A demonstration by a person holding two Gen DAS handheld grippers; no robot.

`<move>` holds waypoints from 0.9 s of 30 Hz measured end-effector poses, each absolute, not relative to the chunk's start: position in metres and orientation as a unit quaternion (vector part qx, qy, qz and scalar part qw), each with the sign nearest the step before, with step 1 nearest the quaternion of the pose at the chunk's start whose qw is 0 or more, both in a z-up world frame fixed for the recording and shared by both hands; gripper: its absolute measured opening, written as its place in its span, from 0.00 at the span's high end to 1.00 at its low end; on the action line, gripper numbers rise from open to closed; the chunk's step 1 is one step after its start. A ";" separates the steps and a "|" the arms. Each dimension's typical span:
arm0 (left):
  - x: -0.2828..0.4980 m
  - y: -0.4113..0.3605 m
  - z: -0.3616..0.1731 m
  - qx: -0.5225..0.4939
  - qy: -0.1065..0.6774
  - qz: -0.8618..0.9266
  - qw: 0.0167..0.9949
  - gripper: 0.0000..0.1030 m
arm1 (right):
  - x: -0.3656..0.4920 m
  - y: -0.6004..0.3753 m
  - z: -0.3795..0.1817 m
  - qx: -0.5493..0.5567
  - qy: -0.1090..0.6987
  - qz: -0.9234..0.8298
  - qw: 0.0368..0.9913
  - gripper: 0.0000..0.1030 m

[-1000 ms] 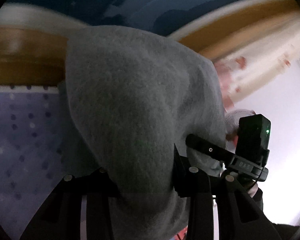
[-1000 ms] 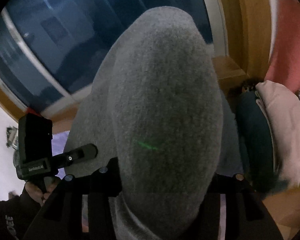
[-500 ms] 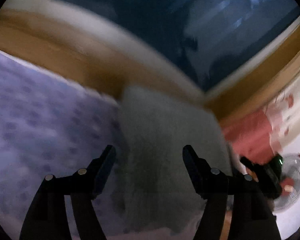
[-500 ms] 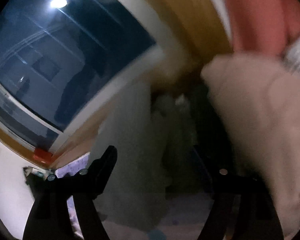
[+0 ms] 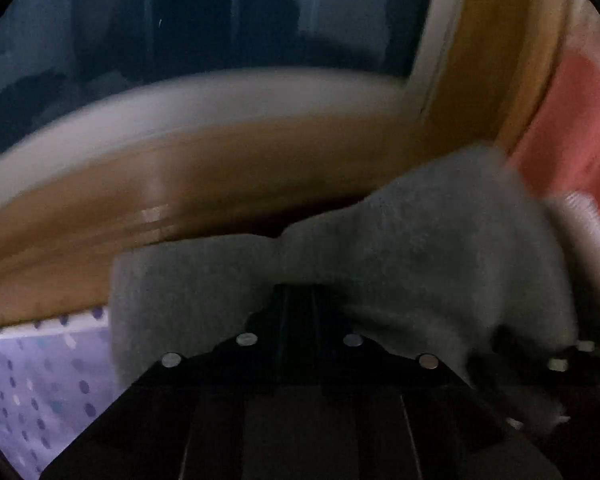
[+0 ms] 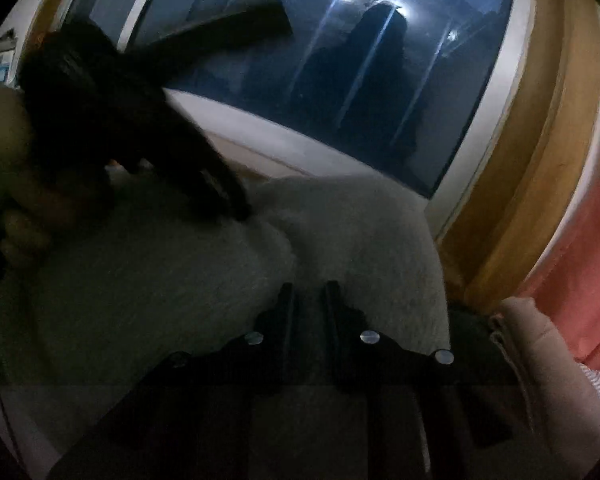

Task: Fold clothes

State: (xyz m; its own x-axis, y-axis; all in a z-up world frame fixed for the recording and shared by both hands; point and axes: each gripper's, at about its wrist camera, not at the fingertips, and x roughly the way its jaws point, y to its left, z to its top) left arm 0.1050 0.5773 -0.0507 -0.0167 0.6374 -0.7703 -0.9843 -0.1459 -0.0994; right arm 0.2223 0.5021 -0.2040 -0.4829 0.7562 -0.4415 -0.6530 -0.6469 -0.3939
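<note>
Left wrist view is motion-blurred; window frame (image 5: pixel 236 96) smeared across the middle. My left gripper (image 5: pixel 300 300) fingertips are buried in the grey garment (image 5: pixel 440 240), so the pinched fabric isn't visible while the jaws close. Lower right, a dark shape (image 5: pixel 540 364) I can't identify. Right wrist view: upper left a blurred black device (image 6: pixel 112 120) over a hand (image 6: pixel 24 200), cut off by the left edge. Garment's lower part hidden behind gripper bodies.

Readable text: none in either wrist view.
Left wrist view: dim and blurred; no lettering shows.
Right wrist view: top-left edge holds something pale, perhaps printed, too blurred to read.
</note>
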 end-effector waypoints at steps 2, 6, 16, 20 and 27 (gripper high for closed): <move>0.104 0.583 -0.051 -0.355 0.254 0.679 0.590 0.89 | 0.216 0.511 -0.205 -0.301 -0.078 0.856 0.412 0.85; 0.105 0.567 -0.031 -0.349 0.260 0.704 0.561 0.89 | 0.238 0.523 -0.174 -0.341 -0.039 0.851 0.398 0.85; 0.097 0.510 -0.023 -0.345 0.248 0.746 0.513 0.86 | 0.249 0.567 -0.133 -0.346 0.098 0.835 0.417 0.92; 0.097 0.515 -0.034 -0.325 0.257 0.749 0.516 0.86 | 0.244 0.556 -0.160 -0.359 0.019 0.829 0.428 0.92; 0.083 0.514 -0.039 -0.329 0.248 0.740 0.532 0.86 | 0.253 0.552 -0.169 -0.336 0.041 0.841 0.423 0.92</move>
